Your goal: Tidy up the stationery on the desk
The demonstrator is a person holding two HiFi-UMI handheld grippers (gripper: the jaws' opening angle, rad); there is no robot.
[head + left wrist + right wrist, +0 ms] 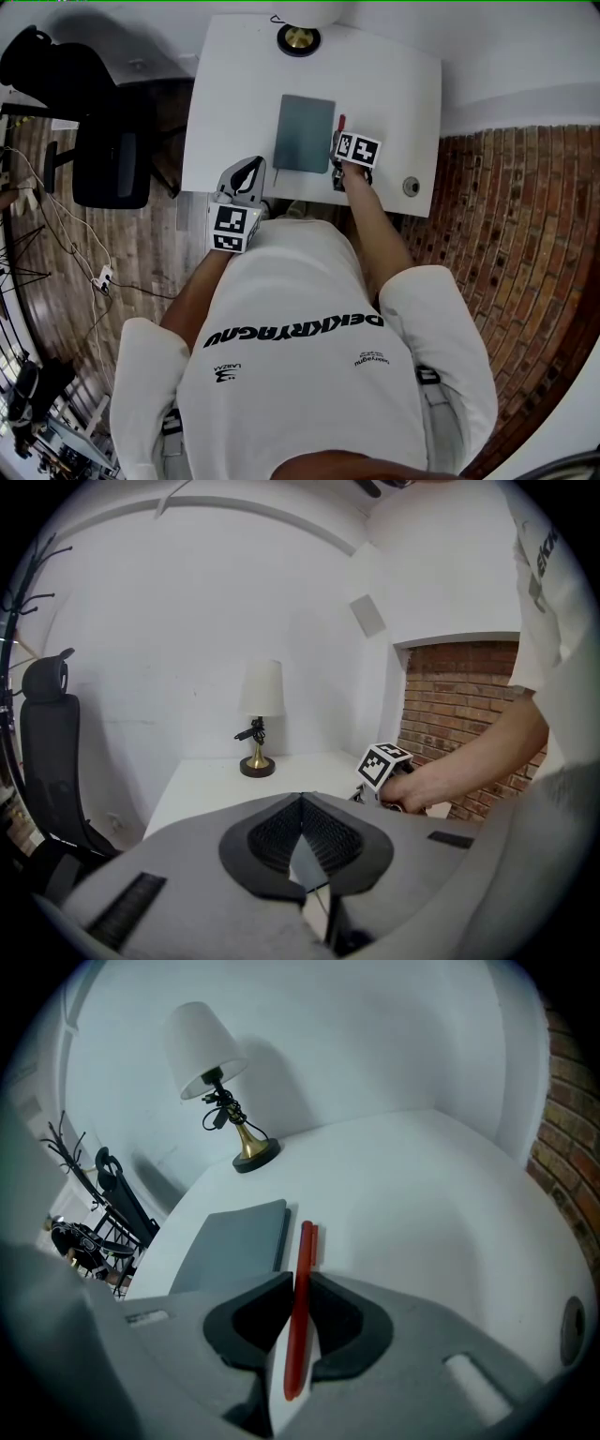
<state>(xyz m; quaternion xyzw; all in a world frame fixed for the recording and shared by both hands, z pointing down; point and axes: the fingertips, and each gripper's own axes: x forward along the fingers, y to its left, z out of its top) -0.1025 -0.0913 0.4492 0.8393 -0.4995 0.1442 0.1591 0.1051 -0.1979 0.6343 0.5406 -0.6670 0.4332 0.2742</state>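
Grey left gripper (pixel 302 808) first, since it's nearest the body: I've got it parked at the near left corner of the white tabletop (pixel 422 1204), jaws pressed fully together with nothing between them. It's pointing across the tabletop toward the back wall.

A bit further in, the right gripper (pixel 297 1288) is angled steeply down over the tabletop and clamped on the red pen (pixel 305 1251). The pads pinch it from both sides about midway along, so the far half pokes out ahead of the jaws. I can't tell whether the pen's far end is touching the surface or just over it.

Just left of the pen is the grey notebook (pixel 234 1246), lying flat and closed. The pen runs roughly parallel to its right edge, very close, with a thin gap showing.

Off to the right near the front edge there's a round cable grommet (pixel 411 186).

At the back sits the lamp (pixel 199 1044), brass base and white shade, well apart from the notebook. Black office chair (pixel 112 155) left of the tabletop, brick wall (pixel 450 714) on the right.
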